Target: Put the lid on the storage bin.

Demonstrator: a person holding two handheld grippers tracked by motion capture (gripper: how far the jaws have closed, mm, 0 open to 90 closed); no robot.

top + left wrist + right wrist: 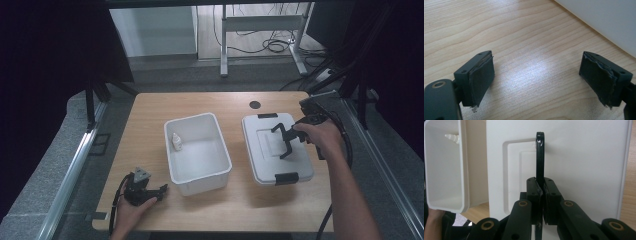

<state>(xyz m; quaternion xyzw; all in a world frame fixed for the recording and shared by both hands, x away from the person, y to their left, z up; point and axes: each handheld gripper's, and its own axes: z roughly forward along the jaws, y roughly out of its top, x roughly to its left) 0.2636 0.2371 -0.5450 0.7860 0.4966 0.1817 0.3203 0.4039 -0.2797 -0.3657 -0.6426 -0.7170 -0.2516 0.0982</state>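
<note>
A white open bin (200, 184) stands mid-table with a small white bottle (176, 141) upright inside at its left wall. To its right lies a white lid (272, 165) with a black handle (281, 135) raised from its top. My right gripper (291, 139) reaches in from the right and is shut on that handle. In the right gripper view the jaws (541, 192) pinch the thin handle (540, 157) edge-on over the lid (586, 170), with the bin (446, 170) and bottle (452, 137) at left. My left gripper (161, 190) rests on the table near the bin's front left corner, open (536, 72) and holding nothing.
Black clips (286, 177) sit on the lid's near and far edges. A round black grommet (255, 104) is set in the wooden table (150, 115) behind the lid. The bin's white wall (604, 20) is close ahead of the left gripper. A metal desk frame (260, 22) stands beyond the table.
</note>
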